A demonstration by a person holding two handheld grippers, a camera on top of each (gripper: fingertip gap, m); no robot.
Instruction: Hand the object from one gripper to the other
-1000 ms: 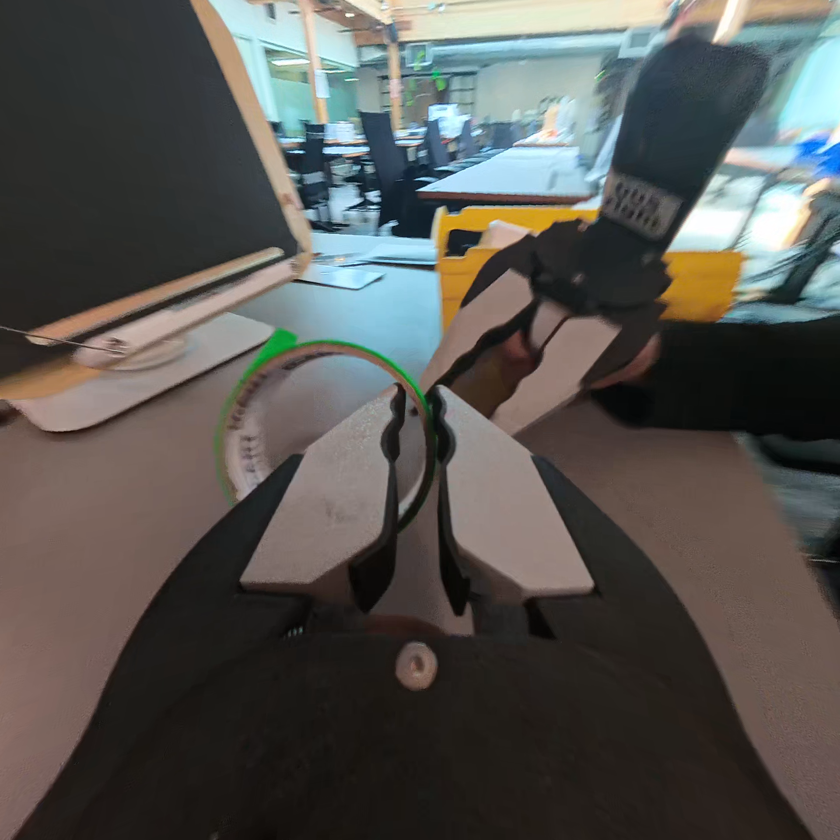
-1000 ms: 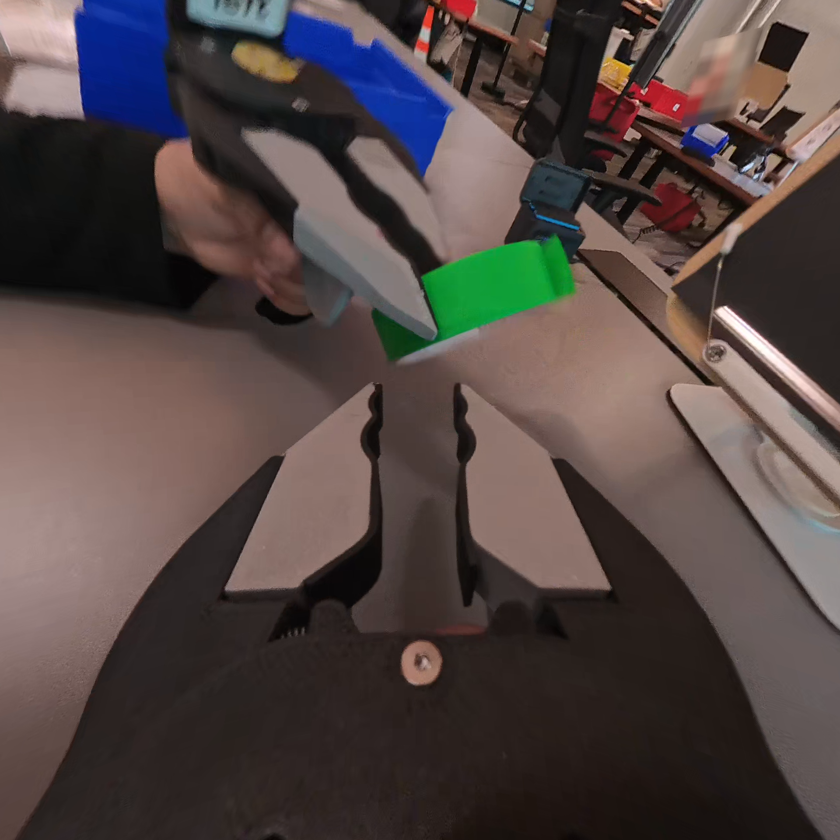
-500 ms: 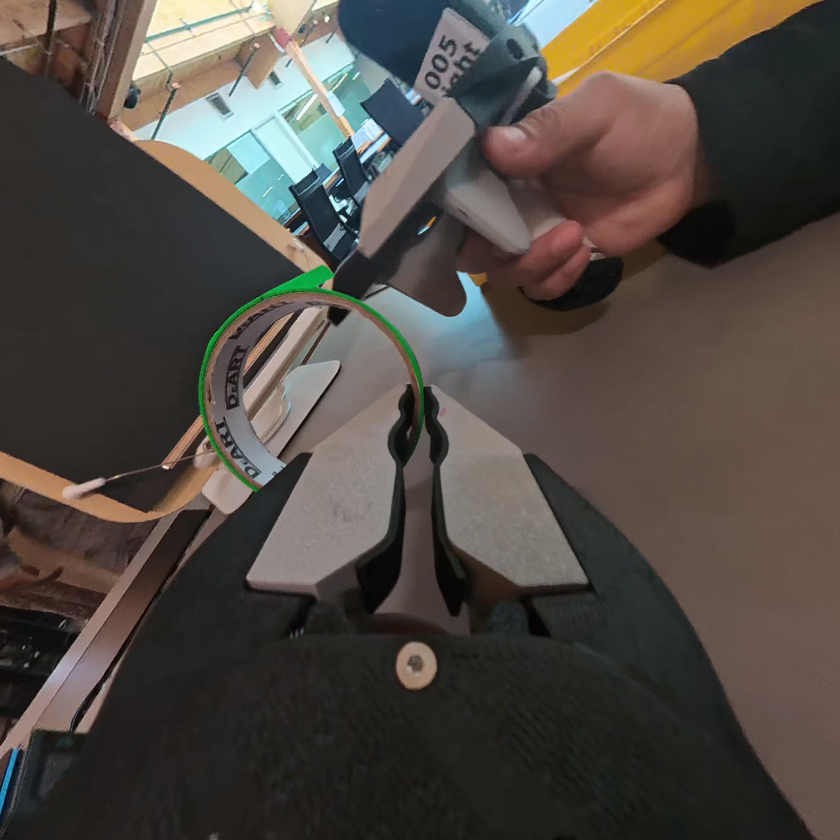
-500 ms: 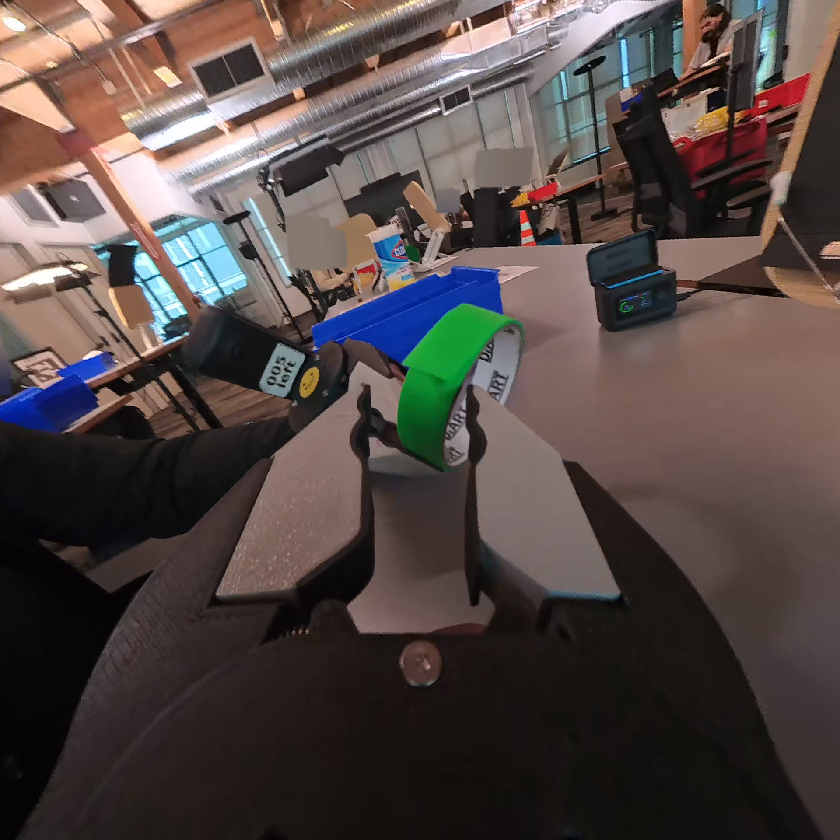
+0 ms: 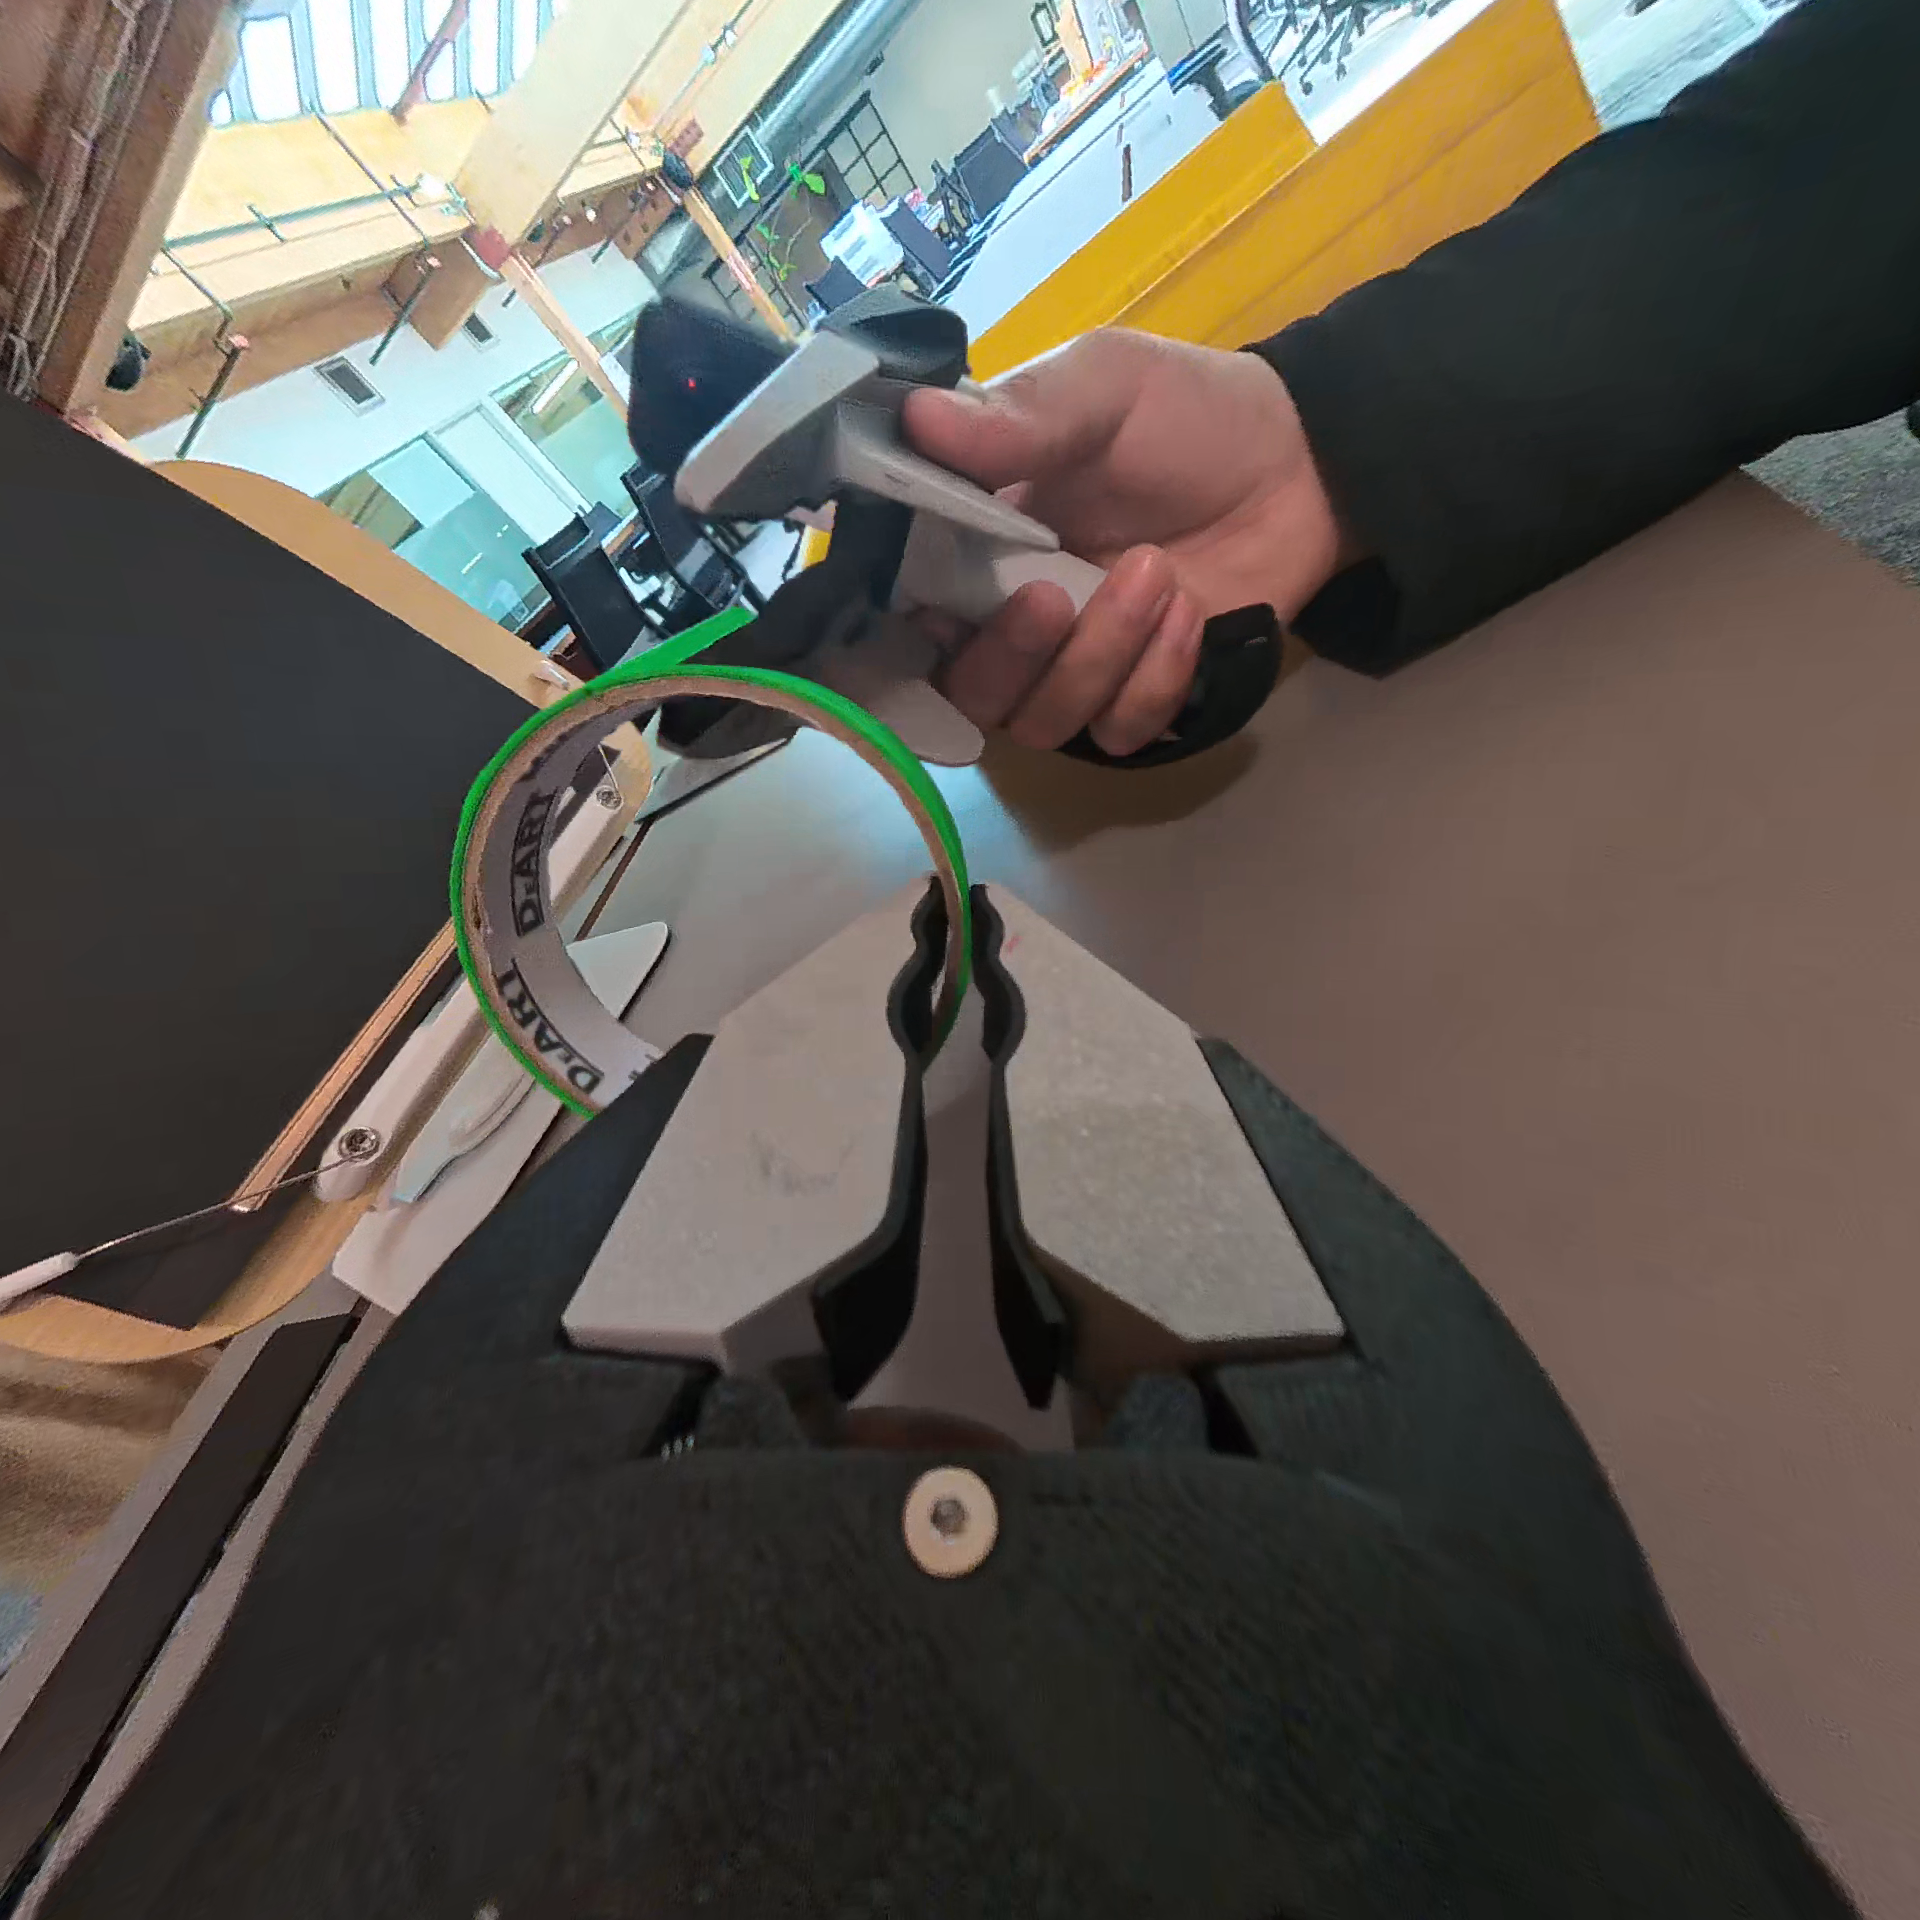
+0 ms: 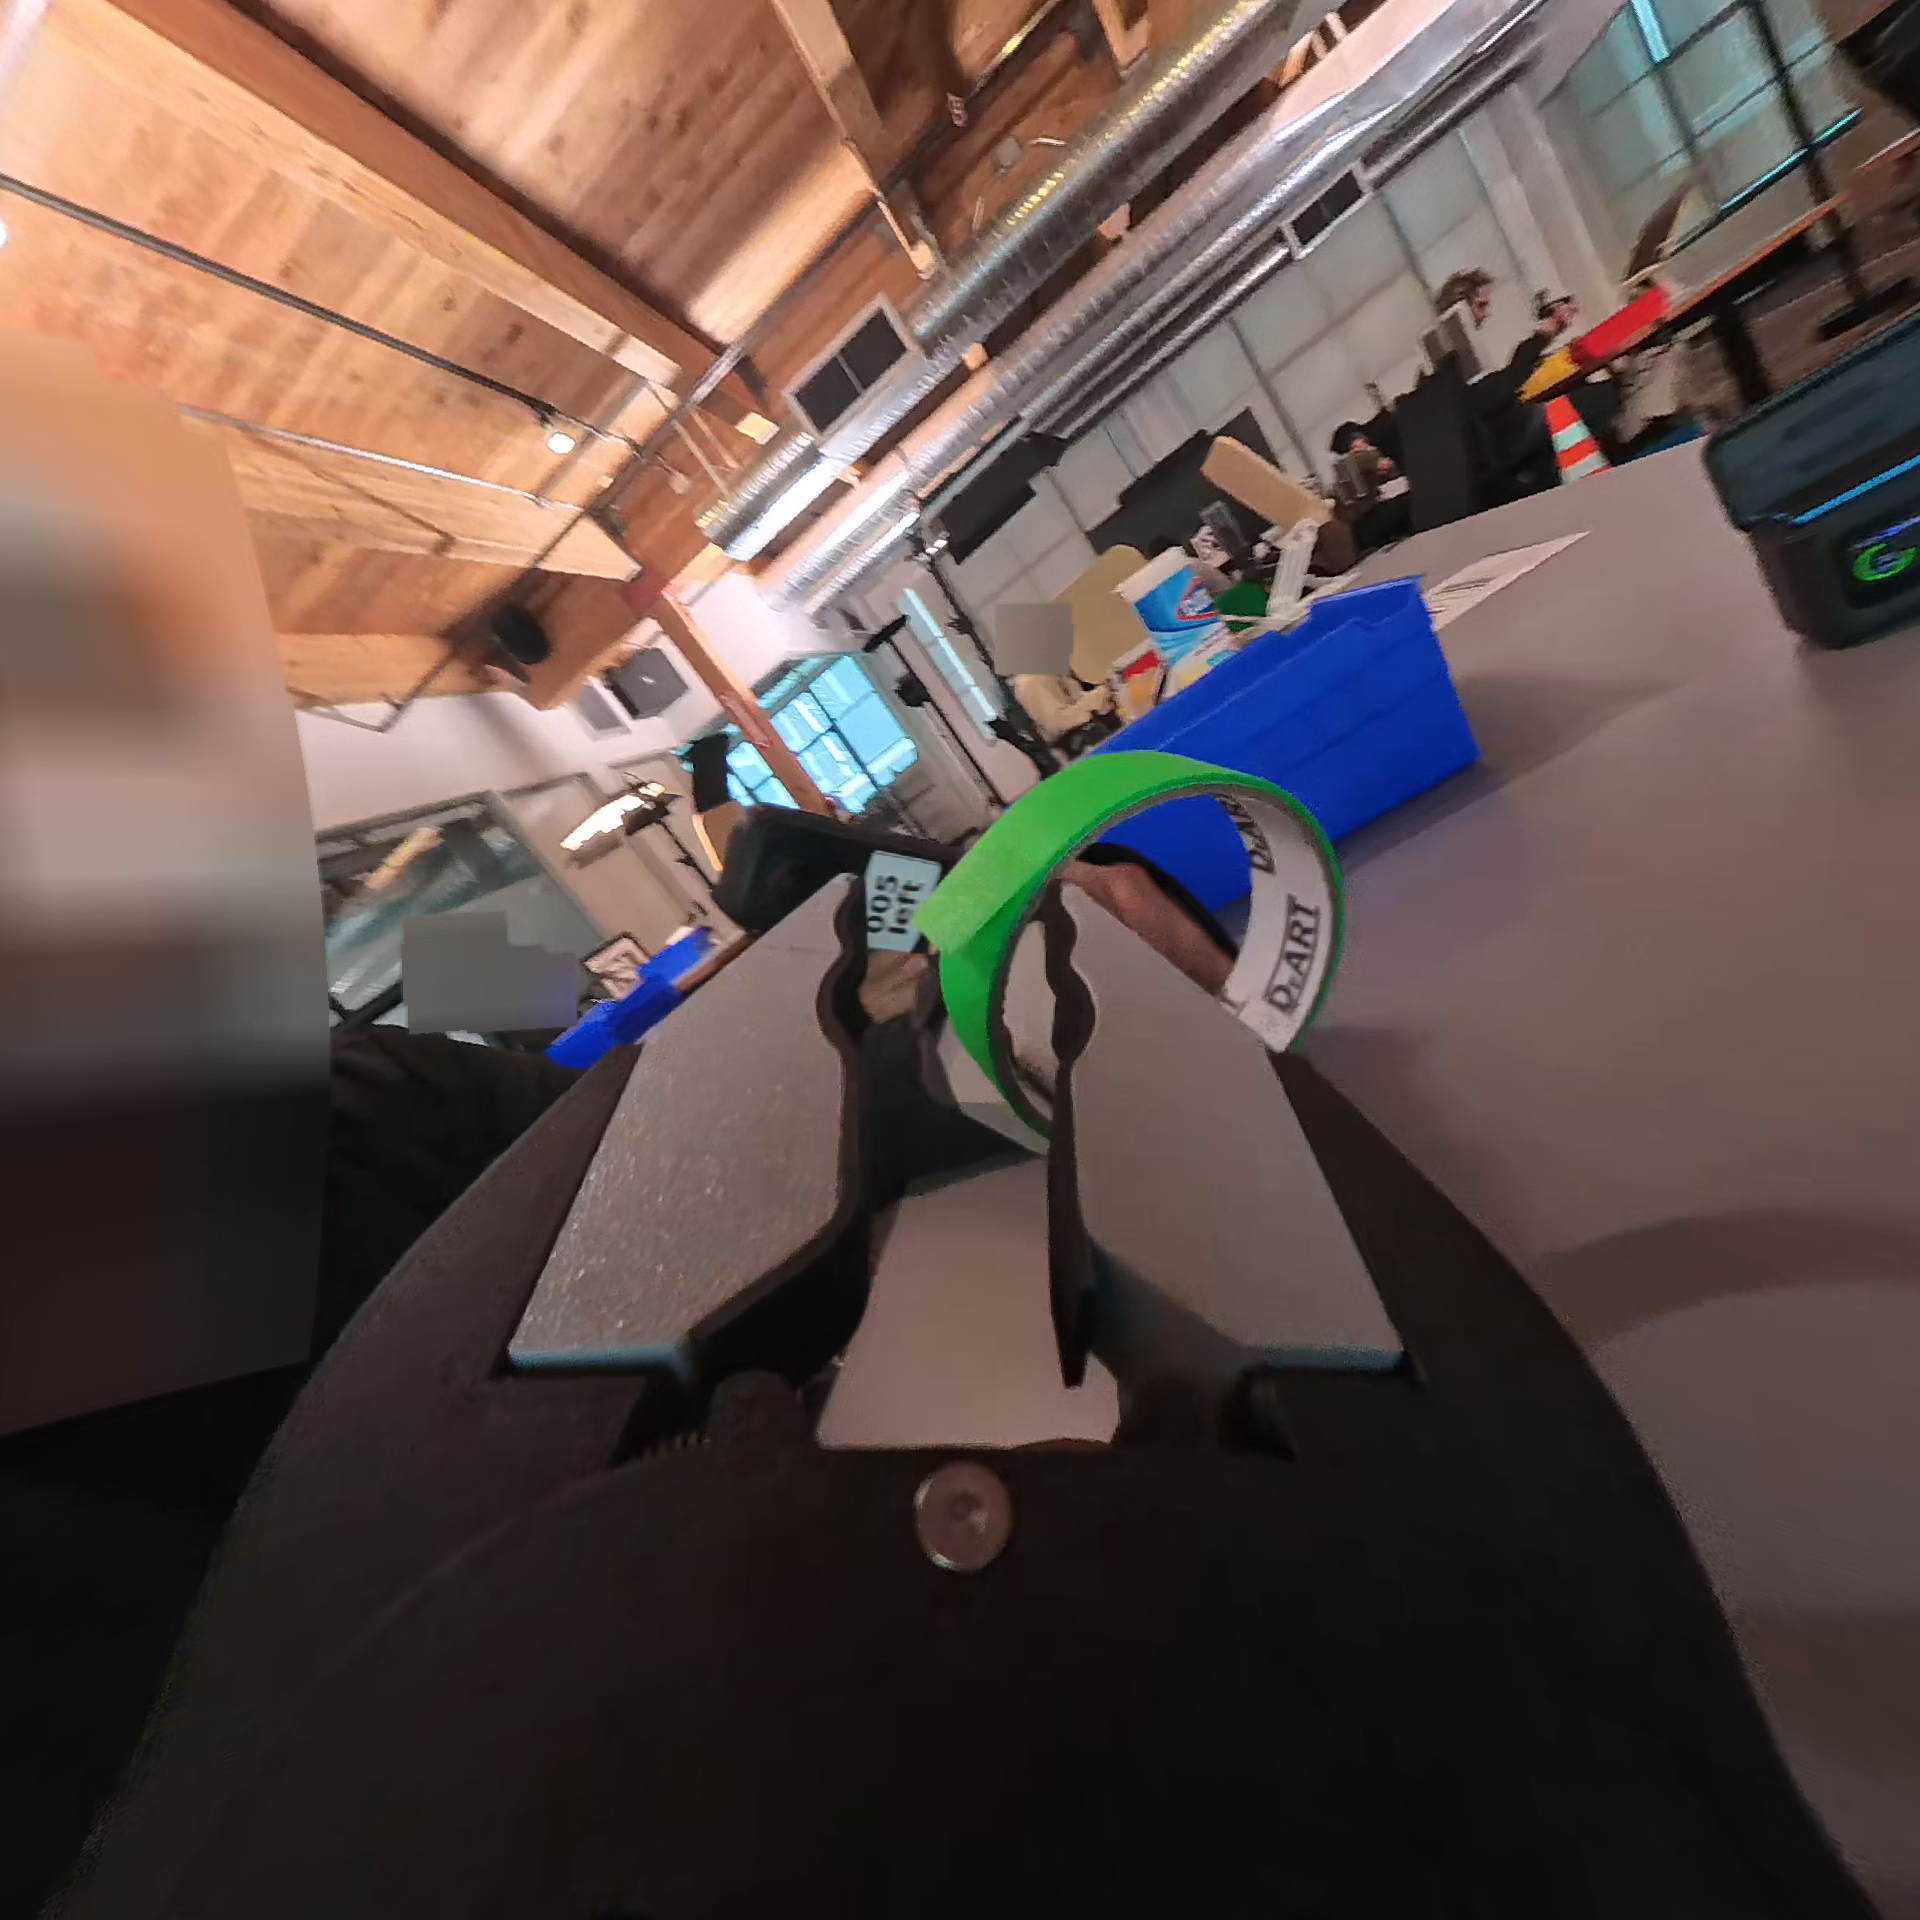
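Observation:
A green tape roll [image 5: 520,935] with a white inner core is held up above the grey table [image 5: 1507,1039]. My left gripper [image 5: 954,914] is shut on the roll's near wall. My right gripper [image 5: 821,717], held by a hand [image 5: 1122,520], meets the roll's far top edge. In the right wrist view the right gripper [image 6: 951,945] is open. Its jaws straddle the wall of the roll [image 6: 1101,800], which lies close to the right finger [image 6: 1174,1143]. The loose tape end sticks out at the tips. The left gripper is mostly hidden behind these fingers.
A black board with a wooden edge [image 5: 208,779] stands on a white base plate [image 5: 613,966] to the left. A yellow bin [image 5: 1247,208] is behind the hand. A blue bin [image 6: 1320,707] and a black device [image 6: 1839,540] sit on the table. My right fingertips sit around 6 cm from my left ones.
The right gripper has come in from apart until its jaws sit around the roll's wall, and the gap has narrowed slightly. The left gripper keeps its hold. Both grippers have tilted upward.

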